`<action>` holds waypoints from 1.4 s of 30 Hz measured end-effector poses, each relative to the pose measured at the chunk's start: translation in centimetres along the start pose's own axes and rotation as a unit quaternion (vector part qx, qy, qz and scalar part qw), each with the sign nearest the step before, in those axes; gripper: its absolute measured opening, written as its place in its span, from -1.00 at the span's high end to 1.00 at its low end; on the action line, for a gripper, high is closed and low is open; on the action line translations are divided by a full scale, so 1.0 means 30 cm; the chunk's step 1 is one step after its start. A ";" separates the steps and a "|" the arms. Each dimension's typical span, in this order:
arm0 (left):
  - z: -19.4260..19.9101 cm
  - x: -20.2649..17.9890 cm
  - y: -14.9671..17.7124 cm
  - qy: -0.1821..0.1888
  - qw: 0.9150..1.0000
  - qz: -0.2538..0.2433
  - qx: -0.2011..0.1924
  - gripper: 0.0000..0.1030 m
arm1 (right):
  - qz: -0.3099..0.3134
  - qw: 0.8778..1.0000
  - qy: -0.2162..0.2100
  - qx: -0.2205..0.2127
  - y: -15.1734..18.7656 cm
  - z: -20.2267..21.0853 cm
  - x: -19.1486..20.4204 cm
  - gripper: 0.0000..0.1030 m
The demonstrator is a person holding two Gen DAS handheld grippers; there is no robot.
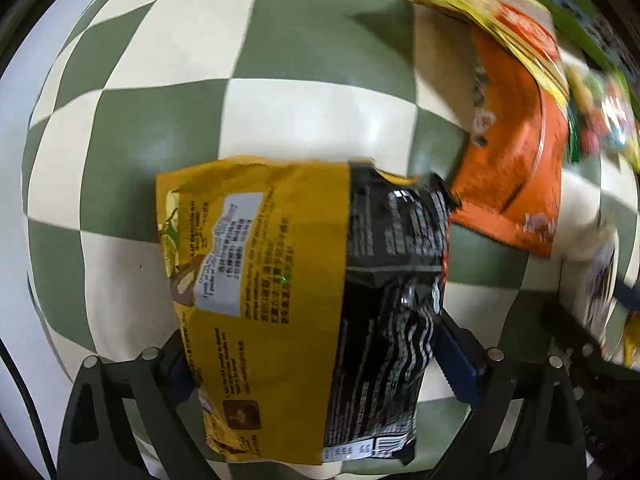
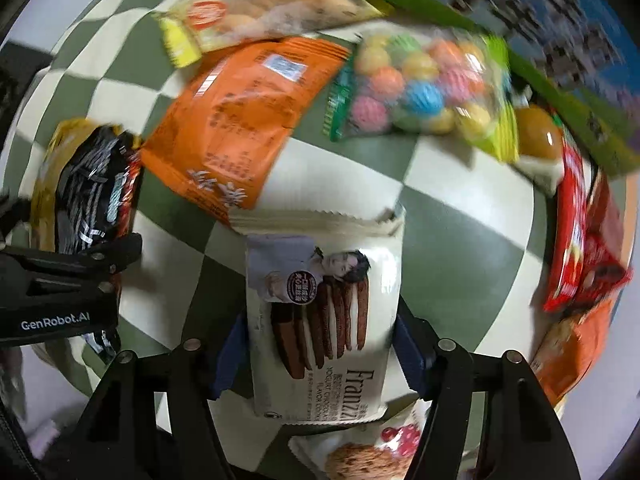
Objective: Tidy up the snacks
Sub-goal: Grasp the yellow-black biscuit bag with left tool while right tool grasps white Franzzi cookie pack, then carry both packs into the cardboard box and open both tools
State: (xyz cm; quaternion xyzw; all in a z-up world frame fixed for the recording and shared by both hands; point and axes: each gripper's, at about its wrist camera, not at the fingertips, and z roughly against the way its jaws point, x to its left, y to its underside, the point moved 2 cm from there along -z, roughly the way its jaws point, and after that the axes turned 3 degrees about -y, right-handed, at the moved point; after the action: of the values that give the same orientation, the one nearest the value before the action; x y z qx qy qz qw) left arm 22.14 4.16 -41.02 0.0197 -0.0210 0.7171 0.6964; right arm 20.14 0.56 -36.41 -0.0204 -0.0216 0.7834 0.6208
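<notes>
Left wrist view: the yellow-and-black packet (image 1: 304,304) at lower centre lies between the spread left gripper (image 1: 316,364) fingers, unpinched.
At lower centre of the right wrist view the cookie packet (image 2: 324,328) is clamped by the right gripper (image 2: 320,360); slippage onto the checkered desk (image 2: 460,216) is risked.

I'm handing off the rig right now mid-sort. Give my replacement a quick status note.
Left gripper: yellow-and-black packet between its jaws, over the checkered cloth.
Right gripper: white cookie pack between its pads.
Loose on the cloth: orange bag, bag of coloured balls, red packets, another cookie pack.
Done: two picked. Left: place both, sort the rest.
</notes>
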 end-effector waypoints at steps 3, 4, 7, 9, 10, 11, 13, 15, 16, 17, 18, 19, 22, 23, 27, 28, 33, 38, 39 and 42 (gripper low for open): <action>0.010 0.032 -0.022 -0.006 1.000 0.027 -0.008 -0.74 | -0.053 0.998 -0.020 0.003 -0.006 -0.003 -0.087 -0.33; 0.017 0.032 -0.028 -0.011 0.999 0.028 -0.015 -0.66 | -0.063 0.998 -0.023 0.002 -0.005 -0.005 -0.099 -0.32; 0.061 0.029 -0.022 -0.018 0.999 0.015 -0.029 -0.66 | -0.070 0.997 -0.026 -0.007 0.000 0.005 -0.136 -0.23; 0.095 -0.004 0.018 -0.020 0.999 0.010 -0.037 -0.66 | -0.071 0.997 -0.037 -0.010 0.021 0.064 -0.192 -0.22; 0.110 -0.013 0.031 -0.015 0.999 0.004 -0.039 -0.66 | -0.073 0.996 -0.043 -0.012 0.031 0.081 -0.202 -0.22; 0.119 -0.014 0.046 -0.012 0.999 0.002 -0.040 -0.66 | -0.075 0.996 -0.051 -0.014 0.034 0.095 -0.217 -0.22; 0.160 -0.030 0.039 -0.002 0.999 -0.008 -0.048 -0.66 | -0.076 0.995 -0.062 -0.018 0.017 0.153 -0.232 -0.22; 0.236 -0.032 0.021 0.008 0.998 -0.018 -0.065 -0.66 | -0.081 0.993 -0.082 -0.024 0.004 0.229 -0.270 -0.22; 0.264 -0.036 0.007 0.015 0.997 -0.022 -0.073 -0.66 | -0.082 0.992 -0.092 -0.031 -0.001 0.266 -0.291 -0.22; 0.295 -0.043 -0.003 0.020 0.996 -0.025 -0.080 -0.66 | -0.082 0.991 -0.101 -0.038 -0.009 0.308 -0.313 -0.22; 0.345 -0.057 -0.027 0.030 0.995 -0.027 -0.092 -0.66 | -0.082 0.990 -0.108 -0.045 -0.020 0.346 -0.329 -0.21; 0.374 -0.063 -0.028 0.038 0.994 -0.029 -0.100 -0.66 | -0.081 0.988 -0.118 -0.055 -0.031 0.396 -0.355 -0.21; 0.574 -0.068 -0.118 0.078 0.988 -0.029 -0.130 -0.66 | -0.083 0.984 -0.135 -0.085 -0.070 0.550 -0.436 -0.21; 0.639 -0.093 -0.168 0.094 0.985 -0.034 -0.141 -0.66 | -0.084 0.982 -0.136 -0.100 -0.092 0.614 -0.475 -0.21; 0.896 -0.219 -0.307 0.132 0.974 -0.052 -0.179 -0.66 | -0.101 0.973 -0.145 -0.146 -0.179 0.808 -0.630 -0.22; 0.929 -0.252 -0.369 0.139 0.971 -0.058 -0.184 -0.66 | -0.104 0.971 -0.143 -0.159 -0.221 0.851 -0.676 -0.22; 1.000 -0.413 -0.659 0.133 0.972 -0.080 -0.176 -0.66 | -0.114 0.970 -0.101 -0.190 -0.454 0.934 -0.894 -0.22; 0.864 -0.512 -0.912 0.124 0.983 -0.086 -0.106 -0.66 | -0.130 0.976 -0.095 -0.146 -0.702 0.793 -1.040 -0.22; 0.813 -0.517 -0.964 0.124 0.985 -0.078 -0.089 -0.66 | -0.131 0.977 -0.094 -0.139 -0.735 0.775 -1.057 -0.22; 0.741 -0.525 -1.055 0.127 0.988 -0.059 -0.060 -0.66 | -0.141 0.981 -0.090 -0.102 -0.845 0.643 -1.119 -0.22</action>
State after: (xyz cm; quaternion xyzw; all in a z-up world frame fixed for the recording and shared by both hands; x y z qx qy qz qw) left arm 54.21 -11.91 -19.64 -0.1128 0.0258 0.6692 0.7340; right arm 51.31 -26.50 -15.49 -0.0099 -0.1598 0.6806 0.7150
